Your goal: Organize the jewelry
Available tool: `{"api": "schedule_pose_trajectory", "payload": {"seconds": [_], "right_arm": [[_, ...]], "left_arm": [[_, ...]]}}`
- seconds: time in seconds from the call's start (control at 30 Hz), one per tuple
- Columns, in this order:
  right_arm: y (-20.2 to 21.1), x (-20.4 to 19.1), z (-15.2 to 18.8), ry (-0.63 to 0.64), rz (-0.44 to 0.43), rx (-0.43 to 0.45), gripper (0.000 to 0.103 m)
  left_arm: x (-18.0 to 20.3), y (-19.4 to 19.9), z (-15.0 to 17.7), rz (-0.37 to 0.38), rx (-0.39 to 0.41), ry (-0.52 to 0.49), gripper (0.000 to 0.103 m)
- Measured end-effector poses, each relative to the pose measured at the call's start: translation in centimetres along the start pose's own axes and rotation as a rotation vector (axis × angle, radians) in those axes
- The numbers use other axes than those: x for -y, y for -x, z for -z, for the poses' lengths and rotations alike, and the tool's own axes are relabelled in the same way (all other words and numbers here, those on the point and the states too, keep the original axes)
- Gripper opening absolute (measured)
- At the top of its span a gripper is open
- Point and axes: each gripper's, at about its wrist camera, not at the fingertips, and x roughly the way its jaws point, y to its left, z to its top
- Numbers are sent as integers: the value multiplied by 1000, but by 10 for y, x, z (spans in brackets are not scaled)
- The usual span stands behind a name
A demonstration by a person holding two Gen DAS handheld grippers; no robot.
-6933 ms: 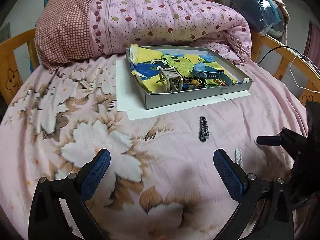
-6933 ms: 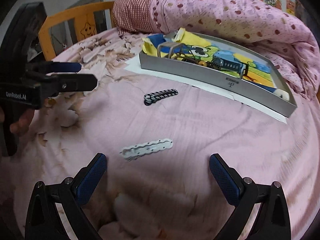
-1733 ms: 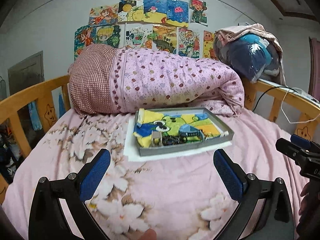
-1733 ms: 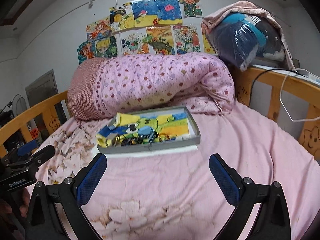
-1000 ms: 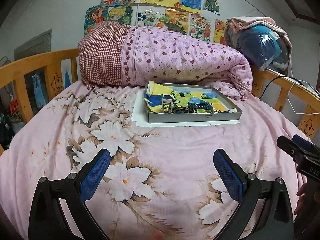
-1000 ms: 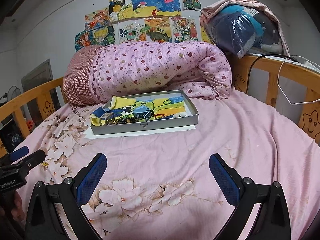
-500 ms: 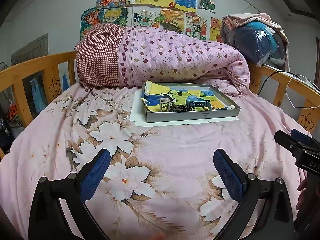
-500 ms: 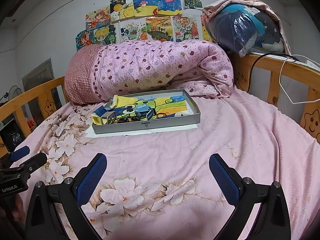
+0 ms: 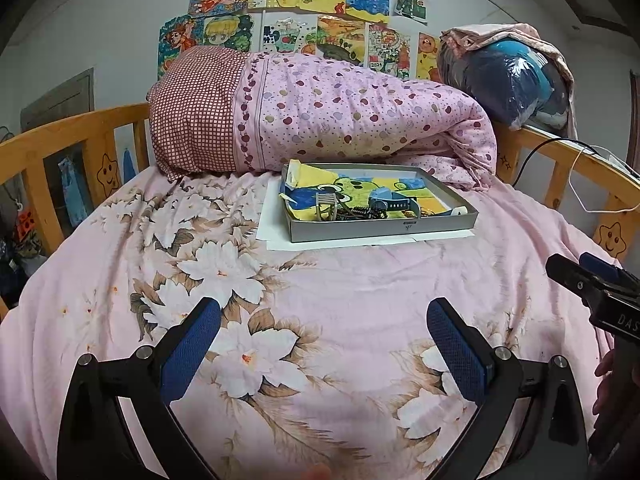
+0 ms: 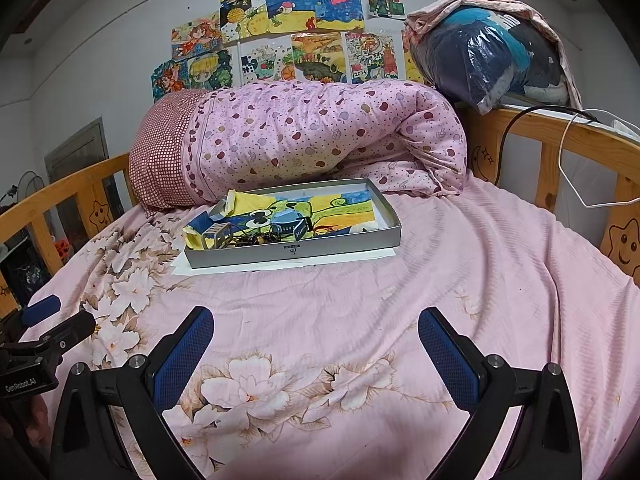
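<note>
The left gripper [image 9: 323, 332] is spread wide and holds nothing; the right gripper [image 10: 315, 338] is spread wide too, also with nothing in it; both hang above the pink flowered bedsheet [image 9: 360, 292]. Farther away, the grey tray [image 9: 382, 230] lies on white paper [image 9: 272, 236]; the jewelry [image 9: 360, 211] sits inside the tray, in its front part; behind is a rolled quilt [image 9: 320, 120].

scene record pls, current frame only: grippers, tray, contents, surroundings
left gripper: open, empty, above the bedspread
right gripper: open, empty, above the bedspread
tray: grey, shallow, on white paper
tray contents: blue watch, dark tangled jewelry, over a cartoon liner
bedspread: pink, floral; no loose pieces visible
behind tray: rolled quilt
wall: drawings
</note>
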Motion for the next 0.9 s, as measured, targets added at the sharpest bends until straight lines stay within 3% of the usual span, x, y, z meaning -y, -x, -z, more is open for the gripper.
{"api": "schedule_pose_trajectory", "payload": {"seconds": [0.9], "right_arm": [[0,0,0,-2,-1,-1,103]], "left_arm": [[2,2,3,6,-2,-4,101]]}}
